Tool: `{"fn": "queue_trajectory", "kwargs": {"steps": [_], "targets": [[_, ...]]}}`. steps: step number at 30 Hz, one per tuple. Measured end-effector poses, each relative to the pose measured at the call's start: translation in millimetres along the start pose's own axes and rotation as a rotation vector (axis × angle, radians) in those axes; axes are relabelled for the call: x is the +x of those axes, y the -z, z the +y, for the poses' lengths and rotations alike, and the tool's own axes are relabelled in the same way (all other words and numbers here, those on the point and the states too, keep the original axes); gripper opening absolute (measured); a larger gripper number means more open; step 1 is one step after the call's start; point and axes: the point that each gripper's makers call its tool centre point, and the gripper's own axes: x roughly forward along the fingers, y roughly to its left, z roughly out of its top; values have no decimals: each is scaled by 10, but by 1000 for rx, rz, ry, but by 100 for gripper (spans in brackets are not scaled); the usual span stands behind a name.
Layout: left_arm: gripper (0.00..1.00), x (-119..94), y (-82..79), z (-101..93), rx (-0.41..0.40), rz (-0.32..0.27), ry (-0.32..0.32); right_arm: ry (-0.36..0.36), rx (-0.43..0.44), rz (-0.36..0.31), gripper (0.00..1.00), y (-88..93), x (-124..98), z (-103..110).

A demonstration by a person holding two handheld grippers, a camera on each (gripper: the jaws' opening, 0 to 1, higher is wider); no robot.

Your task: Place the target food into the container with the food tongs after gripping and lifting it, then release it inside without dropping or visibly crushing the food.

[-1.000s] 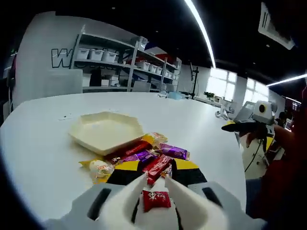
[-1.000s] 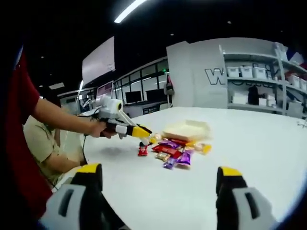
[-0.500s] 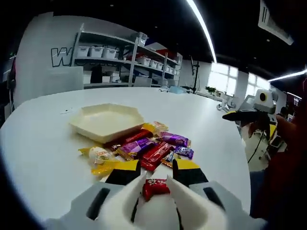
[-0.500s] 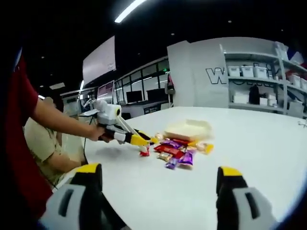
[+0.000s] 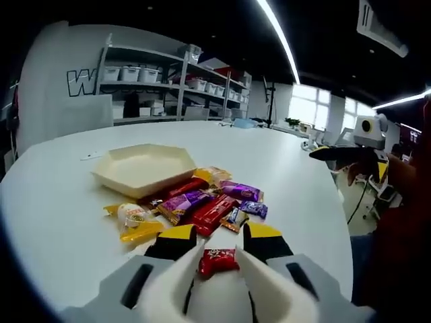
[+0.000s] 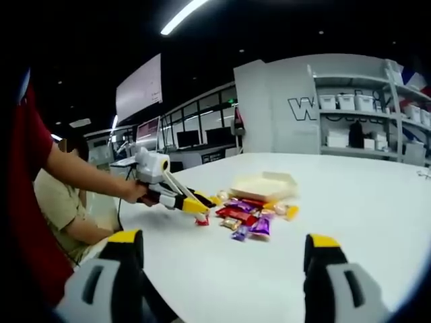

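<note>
White food tongs (image 5: 202, 282) sit between the yellow-tipped jaws of my left gripper (image 5: 219, 239), which is shut on them. The tong tips pinch a small red wrapped candy (image 5: 217, 260) just short of the candy pile (image 5: 202, 205). Beyond the pile lies a cream hexagonal container (image 5: 143, 168), with nothing in it. In the right gripper view, the left gripper (image 6: 192, 205) holds the red candy (image 6: 202, 220) low over the table, left of the pile (image 6: 249, 219) and the container (image 6: 264, 185). My right gripper (image 6: 223, 242) is open and holds nothing, well back from the pile.
The white table (image 5: 60, 222) has bare room around the pile. The right gripper (image 5: 350, 153) hovers off the table's right edge in the left gripper view. A seated person (image 6: 64, 208) is behind the left arm. Shelves with bins (image 5: 155, 87) line the back wall.
The left gripper has drawn back a little from the pile with the red candy still pinched in the tongs. The right gripper has stayed open and nearly still.
</note>
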Motion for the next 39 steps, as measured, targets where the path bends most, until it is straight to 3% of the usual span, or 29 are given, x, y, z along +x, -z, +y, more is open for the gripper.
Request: {"fn": "queue_trajectory", "kwargs": {"steps": [4,12,17,21,26,39], "targets": [[24,1,11,-40,31,-9,3,1,0,-5,99,-5,-33,-2],[20,6,27,-54,19,-11,-10,7,-7,1,98,1,-58,-36],[20,-5,14,19,-92,-20,-38,4,-10,-3,98,-9,-67,-22],[20,-7,-3,5,-92,-10,-35,11,-6,-8,98,-11,-97,-41],[20,-24,-135,-25,-95,-34,-22,18,-2,-8,98,-2,-116,-57],[21,11,-470,149,-57,-75,-48,15,-10,-9,98,-35,-117,-38]]}}
